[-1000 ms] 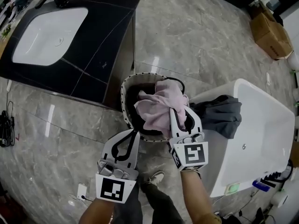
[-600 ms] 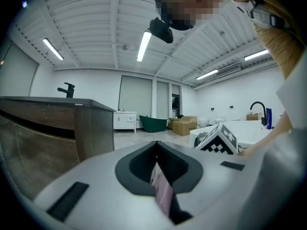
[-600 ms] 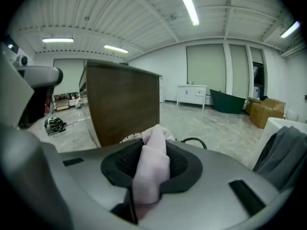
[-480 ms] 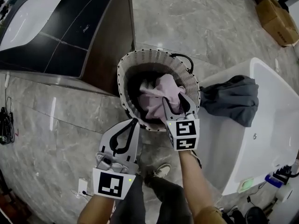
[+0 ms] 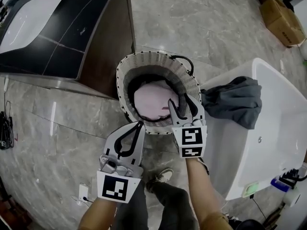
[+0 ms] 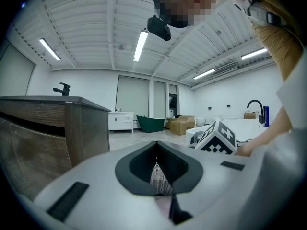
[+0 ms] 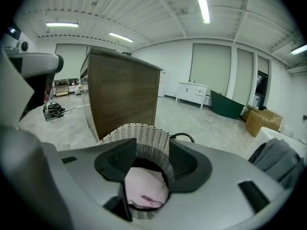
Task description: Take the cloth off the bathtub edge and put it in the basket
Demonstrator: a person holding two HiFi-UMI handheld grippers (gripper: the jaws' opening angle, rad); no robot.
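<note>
R hand-held gripper [image 5: 178, 102] sits over the basket [image 5: 144, 56] rim. Its jaws have just been opening and are now spread, pinching nothing. The pink cloth [image 5: 152, 99] seen thru the gap lies loose inside the basket, prob. a drop. L hand-held gripper [image 5: 138, 125] is pressed together, empty, parked beside the basket. Grey cloth [image 5: 232, 99] hangs on the bathtub [image 5: 278, 114] edge.

The floor [image 5: 206, 28] is grey veined marble tile. Standing directly on it:
- A white woven basket [image 5: 148, 56] at centre.
- A dark-topped vanity cabinet [image 5: 72, 32], its corner just beside the basket on the left.
- A white bathtub [image 5: 283, 104], just beside the basket on the right.
- A cardboard box [image 5: 283, 18], well apart at top right.
- Cables [image 5: 5, 128] at the left edge.
</note>
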